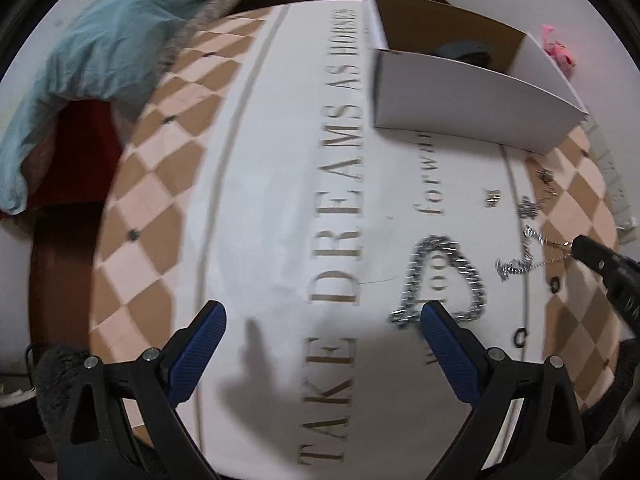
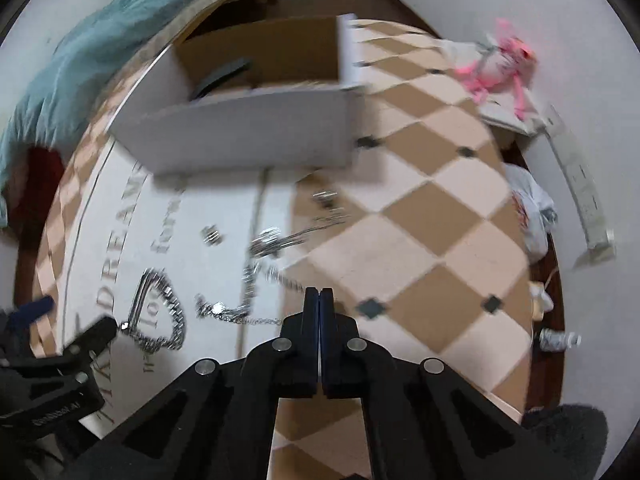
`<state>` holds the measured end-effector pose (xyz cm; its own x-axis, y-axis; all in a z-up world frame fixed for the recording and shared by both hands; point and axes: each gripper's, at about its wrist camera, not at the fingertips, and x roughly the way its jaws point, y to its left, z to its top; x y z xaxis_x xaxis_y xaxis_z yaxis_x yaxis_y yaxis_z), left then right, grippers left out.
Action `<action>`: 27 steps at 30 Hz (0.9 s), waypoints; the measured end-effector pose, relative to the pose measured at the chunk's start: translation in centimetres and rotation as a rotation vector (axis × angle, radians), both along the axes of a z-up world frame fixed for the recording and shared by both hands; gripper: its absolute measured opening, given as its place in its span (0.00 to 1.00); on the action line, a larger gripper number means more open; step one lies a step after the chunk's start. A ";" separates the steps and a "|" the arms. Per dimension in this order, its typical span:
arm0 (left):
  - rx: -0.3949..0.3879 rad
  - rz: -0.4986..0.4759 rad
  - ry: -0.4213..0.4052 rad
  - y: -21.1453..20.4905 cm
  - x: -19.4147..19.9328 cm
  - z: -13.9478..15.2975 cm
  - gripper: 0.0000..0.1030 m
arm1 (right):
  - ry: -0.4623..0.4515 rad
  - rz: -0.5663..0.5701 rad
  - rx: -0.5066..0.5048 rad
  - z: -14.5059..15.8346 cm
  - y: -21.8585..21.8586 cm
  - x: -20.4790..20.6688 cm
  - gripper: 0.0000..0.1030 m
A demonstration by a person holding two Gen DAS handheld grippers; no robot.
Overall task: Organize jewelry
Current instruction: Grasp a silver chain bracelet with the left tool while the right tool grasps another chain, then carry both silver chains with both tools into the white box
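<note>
The left claw (image 1: 320, 320) hangs with fingers spread wide above the counter (image 1: 280, 200), a chunky chain (image 1: 444, 280) at its right fingertip, while the right claw (image 2: 319, 300) is pinched together on a thin necklace (image 2: 240, 312), the box (image 2: 248, 136) beyond both.

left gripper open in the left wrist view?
Yes, the left gripper has its blue fingers spread wide above the mat, nothing between them.
</note>
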<state>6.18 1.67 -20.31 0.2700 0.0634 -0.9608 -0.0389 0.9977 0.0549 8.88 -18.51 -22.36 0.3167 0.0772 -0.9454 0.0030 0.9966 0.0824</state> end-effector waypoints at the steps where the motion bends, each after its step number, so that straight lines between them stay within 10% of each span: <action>1: -0.022 -0.013 0.005 -0.3 0.2 -0.2 0.96 | 0.000 -0.013 0.003 0.3 -0.6 0.1 0.00; 4: -0.060 -0.054 0.014 -1.4 0.7 -0.6 0.94 | -0.006 -0.048 0.011 0.9 -2.7 0.3 0.00; 10: -0.057 -0.130 0.009 -3.4 1.1 -0.9 0.47 | 0.000 -0.075 0.028 1.2 -4.0 0.1 0.00; 12: -0.073 -0.156 0.000 -4.0 1.0 -0.7 0.05 | 0.002 -0.073 0.028 1.0 -3.6 0.0 0.00; 27: -0.254 -0.124 -0.108 -1.4 1.4 4.9 0.05 | -0.060 -0.053 0.125 4.9 -2.2 -0.2 0.00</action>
